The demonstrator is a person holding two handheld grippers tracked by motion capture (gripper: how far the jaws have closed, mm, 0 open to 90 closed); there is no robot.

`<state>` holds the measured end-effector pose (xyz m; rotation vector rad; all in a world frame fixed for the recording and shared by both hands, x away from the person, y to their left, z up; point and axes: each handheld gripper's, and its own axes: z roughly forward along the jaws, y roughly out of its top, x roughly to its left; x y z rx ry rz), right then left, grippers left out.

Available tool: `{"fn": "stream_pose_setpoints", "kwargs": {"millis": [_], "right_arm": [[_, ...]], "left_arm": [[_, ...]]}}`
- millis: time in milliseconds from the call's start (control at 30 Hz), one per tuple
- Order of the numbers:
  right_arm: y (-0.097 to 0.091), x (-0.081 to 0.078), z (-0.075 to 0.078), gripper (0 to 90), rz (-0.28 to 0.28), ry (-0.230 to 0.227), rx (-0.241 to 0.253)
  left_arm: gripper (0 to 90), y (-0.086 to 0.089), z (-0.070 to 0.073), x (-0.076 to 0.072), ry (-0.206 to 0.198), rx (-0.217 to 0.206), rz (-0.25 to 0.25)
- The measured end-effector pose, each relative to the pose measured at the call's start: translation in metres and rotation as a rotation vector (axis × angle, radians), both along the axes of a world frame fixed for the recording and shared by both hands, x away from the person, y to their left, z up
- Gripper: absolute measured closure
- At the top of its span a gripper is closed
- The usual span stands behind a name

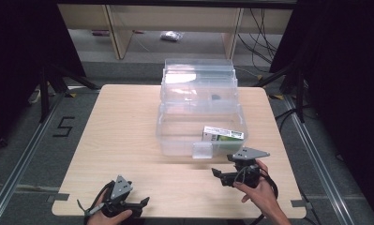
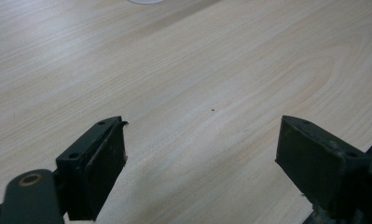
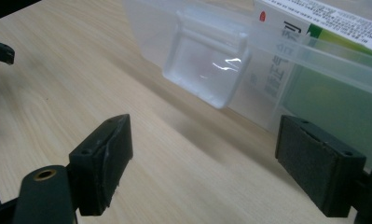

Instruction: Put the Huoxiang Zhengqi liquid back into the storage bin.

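While my two grippers sit low in the high view, a pale wood-grain table (image 1: 123, 136) fills the centre of the frame, standing on grey carpet floor (image 1: 34, 154) marked with a black "5" (image 1: 63, 126) at left. Black curtains (image 1: 16, 56) close off both upper corners, and light wooden furniture legs (image 1: 119, 33) and loose cables (image 1: 262, 33) show along the top edge.

A clear plastic storage box (image 1: 175, 133), lid thrown back, stands at centre right of the table; a green-and-white carton (image 1: 223, 134) lies inside at its lower right corner. The box's front latch (image 1: 202, 151) hangs toward me.

My left gripper (image 1: 145, 202) rests at the bottom left of the table edge, jaws spread wide over bare wood in the left gripper view (image 2: 202, 154), holding nothing. My right gripper (image 1: 216, 172), in a hand (image 1: 259, 190), sits just below the box at lower right; the right gripper view (image 3: 204, 163) shows its jaws wide apart and empty, the latch (image 3: 207, 70) ahead.

Print on the carton (image 3: 314, 14) is too small to read, and the carton runs off the frame's right edge. A dark speck inside the lid is unclear.
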<state>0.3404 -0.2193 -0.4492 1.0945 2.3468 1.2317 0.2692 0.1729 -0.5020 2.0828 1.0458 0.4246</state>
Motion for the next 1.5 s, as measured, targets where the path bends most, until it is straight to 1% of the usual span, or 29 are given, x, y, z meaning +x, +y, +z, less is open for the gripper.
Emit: {"fn": "stream_pose_setpoints", "kwargs": {"millis": [67, 100, 167, 233, 300, 400, 433, 467, 500, 567, 600, 633, 667, 700, 767, 800, 967, 1033, 1067, 1133, 1167, 1200, 1233, 1300, 1333, 1367, 1400, 1467, 1500], "right_arm": [[0.000, -0.004, -0.002, 19.8, -0.006, 0.029, 0.008], [-0.002, -0.004, -0.003, 19.8, 0.006, 0.015, 0.000], [-0.002, -0.007, -0.006, 19.8, -0.012, 0.034, 0.007], [-0.003, -0.007, -0.010, 19.8, 0.014, 0.029, 0.011], [-0.004, -0.011, -0.011, 19.8, -0.018, 0.042, 0.000], [-0.006, -0.013, -0.015, 19.8, 0.002, 0.039, 0.005], [-0.005, -0.018, -0.016, 19.8, -0.031, 0.067, 0.017], [-0.007, -0.018, -0.016, 19.8, -0.011, 0.054, 0.000], [-0.006, -0.019, -0.018, 19.9, -0.006, 0.070, 0.020], [-0.007, -0.023, -0.020, 19.8, -0.010, 0.084, 0.015], [-0.009, -0.022, -0.022, 19.8, 0.013, 0.072, 0.016], [-0.008, -0.026, -0.022, 19.8, -0.014, 0.104, 0.017], [-0.010, -0.026, -0.023, 19.8, -0.007, 0.084, 0.001], [-0.009, -0.028, -0.024, 19.7, -0.014, 0.105, 0.027], [-0.012, -0.027, -0.025, 19.4, 0.006, 0.077, 0.003], [-0.012, -0.030, -0.025, 19.2, -0.009, 0.087, 0.000], [-0.013, -0.035, -0.028, 18.4, -0.008, 0.098, 0.003], [-0.015, -0.035, -0.030, 18.1, 0.020, 0.088, -0.003], [-0.014, -0.039, -0.029, 18.0, -0.009, 0.112, 0.001], [-0.015, -0.040, -0.031, 17.6, 0.005, 0.090, -0.012], [-0.015, -0.042, -0.031, 17.4, -0.007, 0.102, -0.016], [-0.017, -0.041, -0.032, 17.3, 0.004, 0.077, -0.036], [-0.017, -0.043, -0.032, 17.1, -0.005, 0.103, -0.026], [-0.017, -0.044, -0.034, 17.2, 0.001, 0.114, -0.008], [-0.019, -0.044, -0.034, 17.1, 0.018, 0.114, -0.016], [-0.018, -0.046, -0.034, 17.1, -0.012, 0.119, -0.024], [-0.020, -0.046, -0.034, 17.1, -0.005, 0.107, -0.025], [-0.021, -0.049, -0.035, 17.1, -0.004, 0.119, -0.006], [-0.021, -0.049, -0.035, 17.1, -0.001, 0.122, -0.016]], "left_arm": [[15.1, 0.000, 0.000, 0.000, 0.000, 0.000, 0.000], [15.1, 0.001, 0.000, 0.000, 0.001, 0.007, -0.005], [15.1, 0.000, 0.000, 0.000, -0.001, 0.002, -0.002], [15.1, 0.000, 0.000, 0.000, -0.002, -0.001, -0.003], [15.1, 0.000, 0.000, 0.000, -0.002, 0.000, -0.006], [15.1, 0.001, 0.000, 0.000, -0.004, 0.013, -0.008], [15.1, 0.001, 0.000, 0.000, -0.003, 0.013, -0.008], [15.1, 0.000, 0.000, 0.000, -0.003, 0.000, -0.005], [15.1, 0.000, 0.000, 0.000, 0.001, 0.002, -0.013], [15.1, 0.000, 0.000, 0.000, 0.003, 0.005, -0.014], [15.1, 0.000, 0.000, 0.000, -0.002, 0.009, -0.008], [15.1, 0.000, 0.000, 0.000, -0.002, 0.009, -0.008], [15.1, 0.000, 0.000, 0.000, -0.002, 0.010, -0.008], [15.1, 0.000, 0.000, 0.000, -0.002, 0.010, -0.009], [15.1, 0.000, 0.000, 0.000, 0.002, 0.003, -0.013], [15.1, 0.000, 0.000, 0.000, 0.003, 0.007, -0.016], [15.0, 0.000, 0.000, 0.000, 0.006, 0.009, -0.019], [15.0, 0.000, 0.000, 0.000, 0.004, 0.006, -0.017], [15.1, 0.000, 0.000, 0.000, 0.003, 0.008, -0.016], [15.1, 0.000, 0.000, 0.000, 0.003, 0.008, -0.016], [15.1, 0.000, 0.000, 0.000, 0.003, 0.008, -0.017], [15.1, 0.000, 0.000, 0.000, 0.000, 0.007, -0.013], [15.1, 0.000, 0.000, 0.000, -0.003, 0.011, -0.009], [15.1, 0.000, 0.000, 0.000, -0.003, 0.012, -0.009], [15.1, 0.000, 0.000, 0.000, -0.003, 0.013, -0.009], [15.1, 0.000, 0.000, 0.000, 0.000, 0.003, -0.010], [15.1, 0.000, 0.000, 0.000, 0.006, 0.012, -0.019], [15.1, 0.000, 0.000, 0.000, 0.005, 0.012, -0.020], [15.0, 0.000, 0.000, 0.000, 0.005, 0.011, -0.019]]}}
